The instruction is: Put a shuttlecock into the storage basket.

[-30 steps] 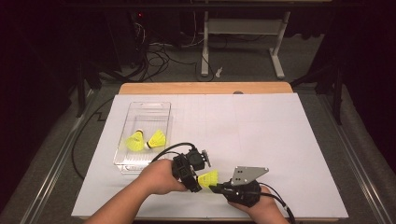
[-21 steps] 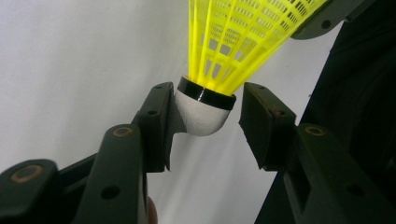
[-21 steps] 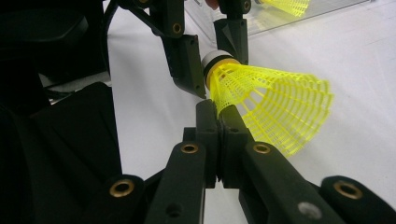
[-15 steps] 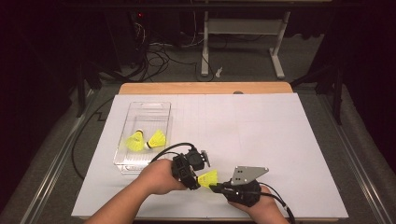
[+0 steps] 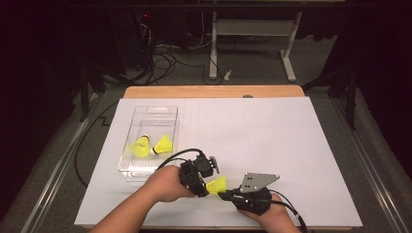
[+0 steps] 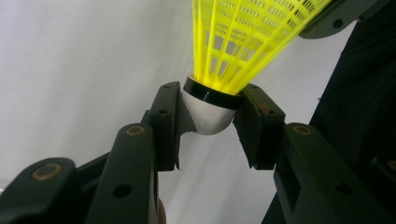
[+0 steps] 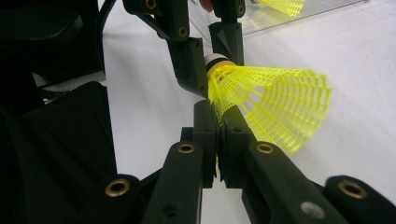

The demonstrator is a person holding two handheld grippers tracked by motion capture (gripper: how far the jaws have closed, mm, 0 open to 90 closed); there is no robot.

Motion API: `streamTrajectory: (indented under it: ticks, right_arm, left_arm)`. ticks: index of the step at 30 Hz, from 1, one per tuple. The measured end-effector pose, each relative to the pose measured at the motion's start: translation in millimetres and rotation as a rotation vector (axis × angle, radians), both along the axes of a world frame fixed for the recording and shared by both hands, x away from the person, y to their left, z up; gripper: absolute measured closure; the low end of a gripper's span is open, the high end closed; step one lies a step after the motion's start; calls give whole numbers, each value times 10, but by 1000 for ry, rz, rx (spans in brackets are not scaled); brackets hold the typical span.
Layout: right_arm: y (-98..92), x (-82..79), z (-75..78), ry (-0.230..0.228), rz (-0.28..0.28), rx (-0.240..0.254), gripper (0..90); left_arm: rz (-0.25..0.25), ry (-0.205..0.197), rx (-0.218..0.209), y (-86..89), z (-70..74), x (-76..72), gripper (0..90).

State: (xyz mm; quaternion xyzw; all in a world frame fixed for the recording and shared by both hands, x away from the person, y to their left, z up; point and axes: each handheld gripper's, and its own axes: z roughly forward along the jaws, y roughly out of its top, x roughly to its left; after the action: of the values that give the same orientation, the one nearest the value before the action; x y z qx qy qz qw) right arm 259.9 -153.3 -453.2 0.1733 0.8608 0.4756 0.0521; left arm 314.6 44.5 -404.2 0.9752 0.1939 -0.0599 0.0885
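Now you are mid-handover: the shuttlecock (image 5: pixel 216 185) hangs between your two grippers above the white table (image 5: pixel 291 155), near its front edge and well right of the clear tray (image 5: pixel 145 114). Two more shuttlecocks (image 5: pixel 150 145) lie inside that tray.

Right gripper (image 7: pixel 218 126): jaws pinched almost fully together on a thin fold of the yellow skirt. Closed, gripping the shuttlecock by its mesh.

Left gripper (image 6: pixel 208 116): jaws have just been closing, with the white cork (image 6: pixel 205 114) between them. The left gripper view puts both pads against the cork just under the black band, so you have it clamped there too. Both tools hold the one shuttlecock at this moment.

Judgement on step: transfer from right to left, with the tray as the likely destination. The next move calls for your right jaws to let go of the skirt first; only then carry the piece left toward the tray. Pull away before release and the mesh could tear or the cork could twist out of the left pads. The cork is rounded, so the grip looks narrow; keep the left jaws firm.

Pose: your left forearm enters from the bottom left, the hand (image 5: pixel 165 182) wrapped around its gripper, jaws pointing right. Your right hand (image 5: pixel 267 216) sits low at the table's front edge, jaws pointing left and up toward the other tool, grey plate (image 5: pixel 258 180) on top. The two tools stand nearly tip to tip.
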Motion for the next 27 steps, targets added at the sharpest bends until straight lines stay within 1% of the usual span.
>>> streamTrajectory:
  ticks: [3,4,5,7,10,11,15,17,18,19,20,24,27]
  right_arm:
    - [-6,-4,3,-1,-6,2,839]
    - [-9,-6,4,0,-8,1,823]
    - [-11,-10,5,-6,-14,1,790]
    - [-17,-10,6,-10,-26,5,757]
    - [-36,-4,10,-13,-41,10,728]
    - [-41,-1,10,-12,-46,11,718]
    - [-52,8,4,-9,-57,11,689]
    - [-63,10,2,-10,-63,14,678]
    - [-69,6,3,-4,-69,17,678]
    - [-80,7,1,-9,-71,17,671]
    - [-83,9,0,-11,-72,16,667]
    - [-109,15,-6,-17,-90,14,633]
    - [-134,20,-8,-22,-106,14,600]
  left_arm:
    - [7,6,-11,0,-7,4,623]
    - [17,8,-20,2,-7,11,623]
    - [25,16,-26,5,-11,18,623]
    - [41,12,-24,12,-11,34,623]
    - [46,9,-31,22,-9,36,623]
    - [43,7,-29,25,-8,34,623]
    - [61,5,-32,48,-14,35,622]
    - [63,0,-31,61,-15,35,623]
    - [70,1,-31,69,-19,36,623]
    - [72,1,-31,72,-21,35,623]
    - [85,2,-16,79,-28,43,623]
    - [106,2,-20,95,-26,59,623]
    - [118,1,-15,113,-19,80,623]
